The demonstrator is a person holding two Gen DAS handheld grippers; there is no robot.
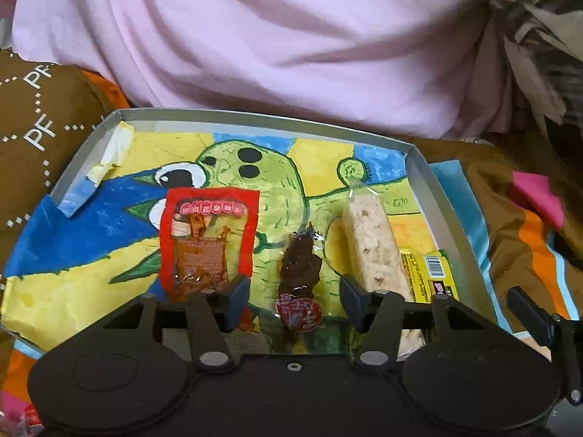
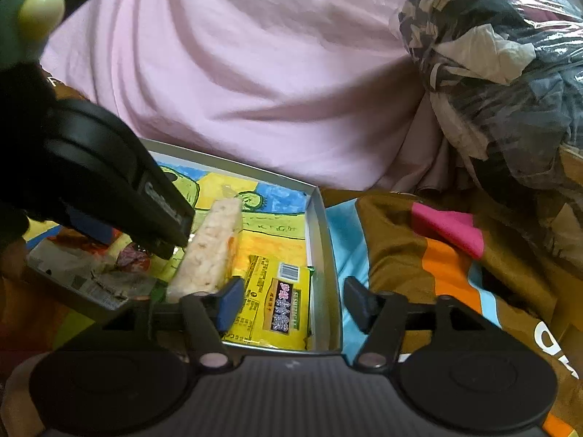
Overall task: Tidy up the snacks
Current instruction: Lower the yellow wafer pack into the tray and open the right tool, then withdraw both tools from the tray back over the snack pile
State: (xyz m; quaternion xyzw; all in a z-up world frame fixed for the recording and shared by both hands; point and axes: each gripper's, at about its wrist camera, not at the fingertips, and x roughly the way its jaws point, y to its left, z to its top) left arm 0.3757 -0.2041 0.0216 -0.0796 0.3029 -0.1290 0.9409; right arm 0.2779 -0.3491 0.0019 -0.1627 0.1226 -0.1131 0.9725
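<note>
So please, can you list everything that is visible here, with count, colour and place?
shallow box: one, grey walls, painted cartoon lining, on the patterned cover
red snack packet: one, red, left in the box
dark snack: one, dark brown in clear wrap, middle of the box
rice bar: one, pale, clear wrap, right of the dark snack
yellow packet: one, yellow, near right corner of the box
pink cloth: one, behind the box
patterned cover: one, brown, orange, blue, pink, beneath the box
bagged fabric: one, grey and white, far right
left gripper: black, open, over the dark snack
right gripper: black, open, over the yellow packet
</note>
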